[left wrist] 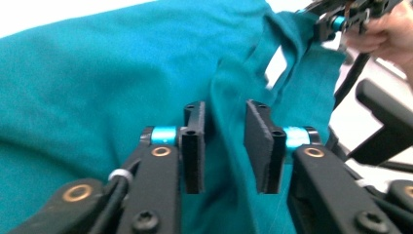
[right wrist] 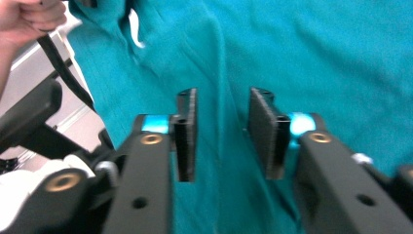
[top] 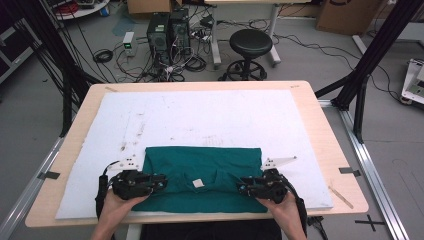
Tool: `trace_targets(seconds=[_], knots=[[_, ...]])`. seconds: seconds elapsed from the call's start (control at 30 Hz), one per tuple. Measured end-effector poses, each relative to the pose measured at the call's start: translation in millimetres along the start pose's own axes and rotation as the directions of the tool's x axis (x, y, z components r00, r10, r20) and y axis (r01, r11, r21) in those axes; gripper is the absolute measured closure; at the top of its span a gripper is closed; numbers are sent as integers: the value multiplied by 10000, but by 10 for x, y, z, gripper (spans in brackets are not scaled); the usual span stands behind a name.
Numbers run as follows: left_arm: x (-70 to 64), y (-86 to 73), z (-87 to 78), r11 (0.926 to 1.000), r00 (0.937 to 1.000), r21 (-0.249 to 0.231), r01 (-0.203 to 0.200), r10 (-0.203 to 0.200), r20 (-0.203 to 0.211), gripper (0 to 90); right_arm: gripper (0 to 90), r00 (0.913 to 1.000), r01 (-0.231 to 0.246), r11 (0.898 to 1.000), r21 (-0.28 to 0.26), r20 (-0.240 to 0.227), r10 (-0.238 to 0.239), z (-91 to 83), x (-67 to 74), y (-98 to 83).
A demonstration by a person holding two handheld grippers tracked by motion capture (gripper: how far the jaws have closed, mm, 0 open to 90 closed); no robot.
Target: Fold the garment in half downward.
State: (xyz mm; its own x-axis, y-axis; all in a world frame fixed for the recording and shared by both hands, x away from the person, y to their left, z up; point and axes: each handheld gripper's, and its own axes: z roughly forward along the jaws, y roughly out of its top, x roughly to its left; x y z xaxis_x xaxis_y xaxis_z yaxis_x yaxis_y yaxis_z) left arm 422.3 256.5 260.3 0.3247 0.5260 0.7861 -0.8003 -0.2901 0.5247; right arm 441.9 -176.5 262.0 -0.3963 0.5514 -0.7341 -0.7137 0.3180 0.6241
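A dark green garment (top: 202,172) lies folded on the near part of the white mat (top: 200,115), with a small white tag (top: 198,183) at its collar. My left gripper (top: 162,182) lies at the garment's left edge and points inward. In the left gripper view its jaws (left wrist: 225,141) stand apart over a raised ridge of the cloth (left wrist: 97,87), and the pads do not press on it. My right gripper (top: 241,187) lies at the right edge and points inward. Its jaws (right wrist: 221,131) also stand apart with a soft fold of the cloth (right wrist: 311,53) running between them.
The mat covers most of a wooden table (top: 325,135). Beyond the table's far edge are a black stool (top: 250,45), computer towers (top: 167,30) and loose cables on the floor. Black frame posts stand at both sides.
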Motion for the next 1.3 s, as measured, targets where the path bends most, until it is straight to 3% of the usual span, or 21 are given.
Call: trace_targets(seconds=[0.2, 0.3, 0.33, 0.4, 0.57, 0.6, 0.7, 0.73, 0.8, 0.83, 0.9, 0.97, 1.03, 1.13, 1.23, 1.3], knots=[[21, 56, 126, 9998, 9999, 194, -88, 90, -89, 673, 596, 9996, 231, 9997, -35, -159, -232, 114, 44, 152], [21, 41, 148, 9995, 9999, 315, -101, 99, 65, 790, 762, 9986, 340, 9994, 65, -411, -337, 156, 55, 155], [-19, 22, 136, 9988, 9989, 366, -323, 311, 339, 844, 785, 9980, 423, 9991, 86, -465, -418, 159, 65, 144], [-66, 3, 107, 9976, 9977, 437, -539, 520, 445, 875, 823, 9974, 456, 9987, 223, -565, -443, 145, 86, 119], [-149, -82, 72, 9960, 9966, 667, -587, 547, 614, 875, 821, 9963, 620, 9977, 276, -619, -602, 82, 144, 34], [-191, -126, 52, 9945, 9965, 840, -621, 570, 611, 869, 783, 9961, 654, 9972, 361, -612, -631, 58, 170, -18], [-238, -141, -4, 9946, 9965, 784, -674, 632, 556, 780, 734, 9965, 582, 9975, 388, -624, -557, 24, 190, -60], [-265, -121, -70, 9970, 9970, 442, -634, 614, 467, 752, 682, 9970, 518, 9985, 192, -589, -506, -26, 209, -73], [-270, -106, -88, 9973, 9973, 297, -664, 654, 335, 699, 650, 9971, 447, 9989, -109, -608, -453, -67, 218, -51], [-274, -50, -112, 9976, 9976, -93, -685, 685, -58, 680, 628, 9975, 368, 9986, -384, -585, -390, -84, 220, -21], [-269, -27, -105, 9969, 9970, -246, -743, 737, -252, 655, 625, 9980, 326, 9979, -567, -530, -356, -89, 217, 7], [-248, 28, -48, 9954, 9933, -476, -835, 793, -843, 551, 565, 9992, 268, 9950, -965, -274, -296, -53, 224, 94], [-228, 34, 20, 9952, 9885, -293, -929, 887, -1224, 506, 519, 9982, 506, 9955, -803, 362, -478, 22, 235, 137], [-236, -2, 108, 9929, 9825, 134, -1186, 1193, -1433, 446, 439, 9938, 609, 9979, -227, 944, -585, 155, 255, 146], [-268, -42, 136, 9889, 9773, 359, -1443, 1481, -1513, 383, 403, 9899, 841, 9965, 10, 1143, -837, 199, 289, 127], [-300, -98, 144, 9823, 9695, 702, -1738, 1831, -1628, 347, 372, 9837, 1163, 9928, 302, 1347, -1193, 237, 342, 74]])
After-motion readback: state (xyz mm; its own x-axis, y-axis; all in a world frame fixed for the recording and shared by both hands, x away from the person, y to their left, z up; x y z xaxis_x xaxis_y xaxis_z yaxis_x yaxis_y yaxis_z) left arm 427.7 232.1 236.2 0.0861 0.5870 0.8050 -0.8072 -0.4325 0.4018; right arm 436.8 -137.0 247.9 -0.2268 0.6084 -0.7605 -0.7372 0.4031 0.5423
